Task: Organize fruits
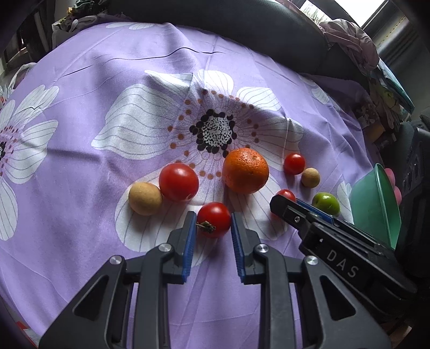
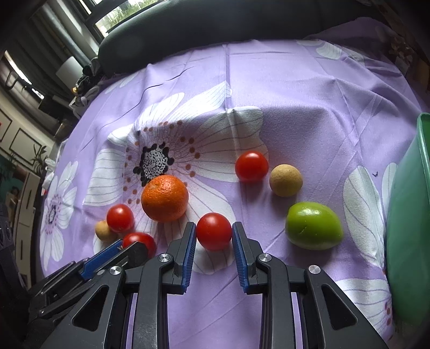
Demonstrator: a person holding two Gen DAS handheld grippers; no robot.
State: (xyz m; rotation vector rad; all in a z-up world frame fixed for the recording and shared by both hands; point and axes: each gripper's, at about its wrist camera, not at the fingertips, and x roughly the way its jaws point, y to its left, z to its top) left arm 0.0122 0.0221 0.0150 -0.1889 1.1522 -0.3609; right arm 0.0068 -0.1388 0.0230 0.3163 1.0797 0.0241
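Note:
Fruits lie on a purple flowered cloth point(image 1: 80, 134). My left gripper point(image 1: 211, 225) is open, its blue pads on either side of a stemmed red tomato point(image 1: 214, 219) without clearly touching it. My right gripper point(image 2: 212, 236) is open around another red tomato point(image 2: 214, 231), which also shows in the left wrist view point(image 1: 286, 193). An orange point(image 1: 245, 170) point(image 2: 164, 198) sits in the middle. A larger tomato point(image 1: 178, 182), two tan round fruits point(image 1: 145, 198) point(image 2: 286, 180), a small tomato point(image 2: 251, 166) and a green fruit point(image 2: 313, 226) lie around.
A green plastic bowl point(image 2: 411, 214) stands at the right edge of the cloth, also in the left wrist view point(image 1: 376, 204). A dark chair back point(image 2: 215, 21) lies beyond the far edge. Clutter surrounds the cloth's sides.

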